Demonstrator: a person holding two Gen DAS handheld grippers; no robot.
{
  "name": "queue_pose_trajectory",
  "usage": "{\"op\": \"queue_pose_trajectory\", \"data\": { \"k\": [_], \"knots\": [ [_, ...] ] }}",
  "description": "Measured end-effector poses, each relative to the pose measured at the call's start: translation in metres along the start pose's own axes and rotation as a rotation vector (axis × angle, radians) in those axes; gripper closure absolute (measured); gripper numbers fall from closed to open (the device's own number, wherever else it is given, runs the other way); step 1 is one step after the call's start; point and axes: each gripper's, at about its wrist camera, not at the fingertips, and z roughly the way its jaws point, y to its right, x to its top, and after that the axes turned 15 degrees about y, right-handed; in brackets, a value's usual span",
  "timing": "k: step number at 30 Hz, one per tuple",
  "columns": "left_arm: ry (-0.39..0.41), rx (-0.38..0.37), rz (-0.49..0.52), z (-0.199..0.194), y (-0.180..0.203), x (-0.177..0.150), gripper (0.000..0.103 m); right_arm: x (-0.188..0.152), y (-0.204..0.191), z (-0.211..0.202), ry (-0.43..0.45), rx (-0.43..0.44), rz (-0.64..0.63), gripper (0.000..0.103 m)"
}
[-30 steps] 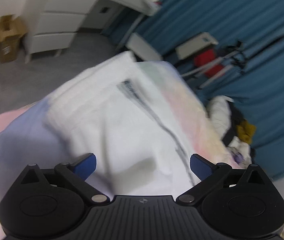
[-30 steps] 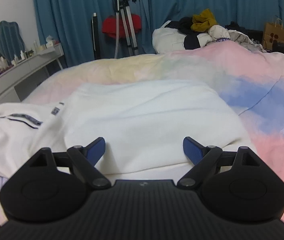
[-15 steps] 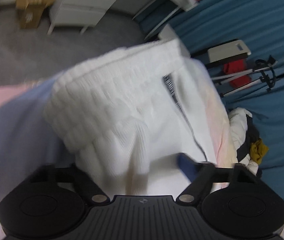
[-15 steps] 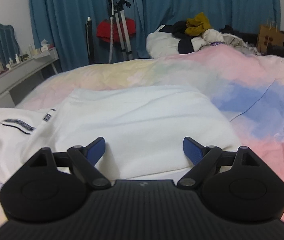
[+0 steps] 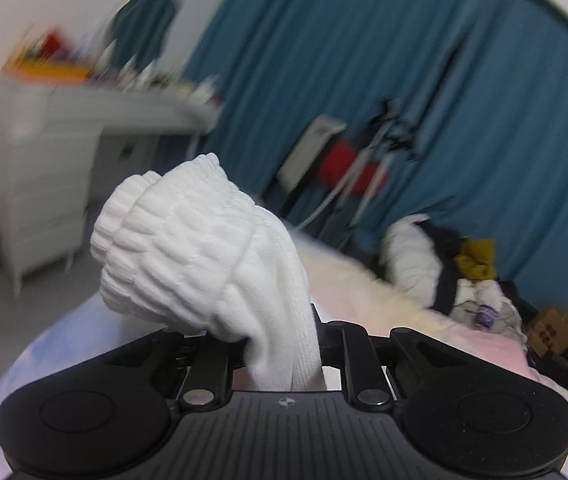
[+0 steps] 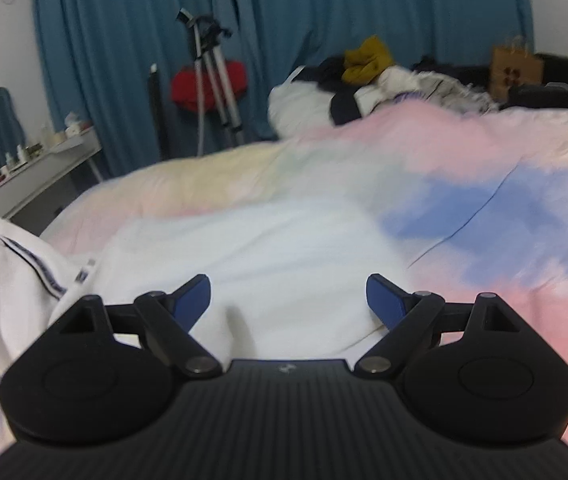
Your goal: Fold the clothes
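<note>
My left gripper (image 5: 284,344) is shut on the ribbed hem (image 5: 188,248) of a white garment and holds it up off the bed; the bunched cloth hides the fingertips. In the right wrist view the same white garment (image 6: 252,256) lies spread on the pastel bedspread (image 6: 484,184), with its dark-striped part (image 6: 32,260) lifted at the left. My right gripper (image 6: 286,300) is open and empty, low over the garment's near edge.
A pile of other clothes (image 6: 368,76) lies at the bed's far end. A tripod (image 6: 212,76) and red bag stand before blue curtains (image 6: 324,20). A white dresser (image 5: 52,152) stands left of the bed. A paper bag (image 6: 516,68) sits far right.
My left gripper closed on the garment's ribbed hem and lifted it, swinging up from the floor view toward the curtains. My right gripper stayed open and shifted slightly forward and right.
</note>
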Motion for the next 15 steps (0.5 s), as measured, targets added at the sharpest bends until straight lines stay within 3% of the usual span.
{"op": "queue_pose_trajectory", "data": {
  "k": [2, 8, 11, 15],
  "knots": [
    [0.050, -0.052, 0.071, -0.005, 0.047, 0.000, 0.086, 0.010, 0.008, -0.001, -0.010, -0.005, 0.000, 0.017],
    [0.126, -0.216, 0.158, 0.009, 0.181, -0.025, 0.087, 0.029, 0.048, 0.000, -0.070, -0.011, 0.090, 0.017],
    [0.114, -0.299, 0.234, 0.020, 0.248, -0.063, 0.087, 0.031, 0.070, 0.002, -0.080, -0.044, 0.137, 0.017],
    [0.052, -0.387, 0.386, 0.032, 0.317, -0.143, 0.087, 0.037, 0.106, 0.004, -0.061, -0.105, 0.214, 0.017]
  ]
}}
